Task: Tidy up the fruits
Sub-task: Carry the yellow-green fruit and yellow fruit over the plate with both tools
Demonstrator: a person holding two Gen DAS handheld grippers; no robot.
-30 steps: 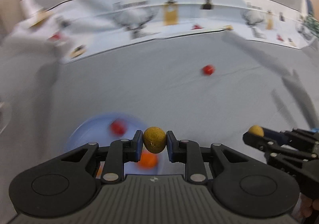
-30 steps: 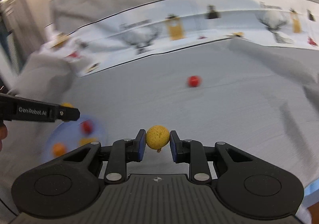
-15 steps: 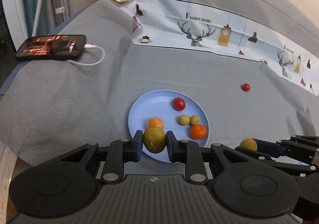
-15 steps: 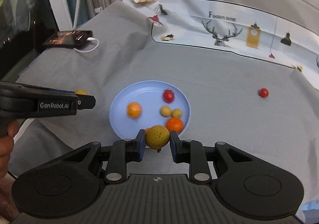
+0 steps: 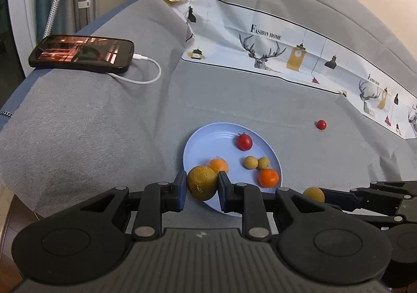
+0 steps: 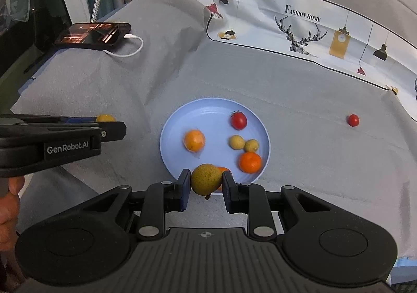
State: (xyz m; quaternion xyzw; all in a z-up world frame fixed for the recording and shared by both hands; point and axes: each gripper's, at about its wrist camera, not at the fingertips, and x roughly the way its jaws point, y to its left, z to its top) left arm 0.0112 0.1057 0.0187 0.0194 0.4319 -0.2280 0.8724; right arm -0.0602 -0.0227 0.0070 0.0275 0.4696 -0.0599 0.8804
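Note:
A light blue plate (image 5: pixel 208 141) (image 6: pixel 211 113) lies on the grey cloth. It holds a red tomato (image 5: pixel 244 142) (image 6: pixel 238 120), oranges (image 5: pixel 268 177) (image 6: pixel 250 162) and two small yellow-green fruits (image 5: pixel 251 162) (image 6: pixel 236 142). My left gripper (image 5: pixel 202 186) is shut on a yellow-green round fruit (image 5: pixel 202 183) over the plate's near left rim. My right gripper (image 6: pixel 206 180) is shut on a similar yellow-green fruit (image 6: pixel 206 179) above the plate's near edge. A small red tomato (image 5: pixel 321 124) (image 6: pixel 353 120) lies on the cloth to the right of the plate.
A black phone (image 5: pixel 80 52) (image 6: pixel 93 35) with a white charging cable lies at the far left near the cloth's edge. A white printed paper strip (image 5: pixel 273 50) (image 6: pixel 312 29) runs along the back. Curtains hang beyond the left edge.
Both grippers have swung left and drawn back with their fruits, so the plate now lies in full view just beyond the fingers. Each keeps its hold on its fruit.

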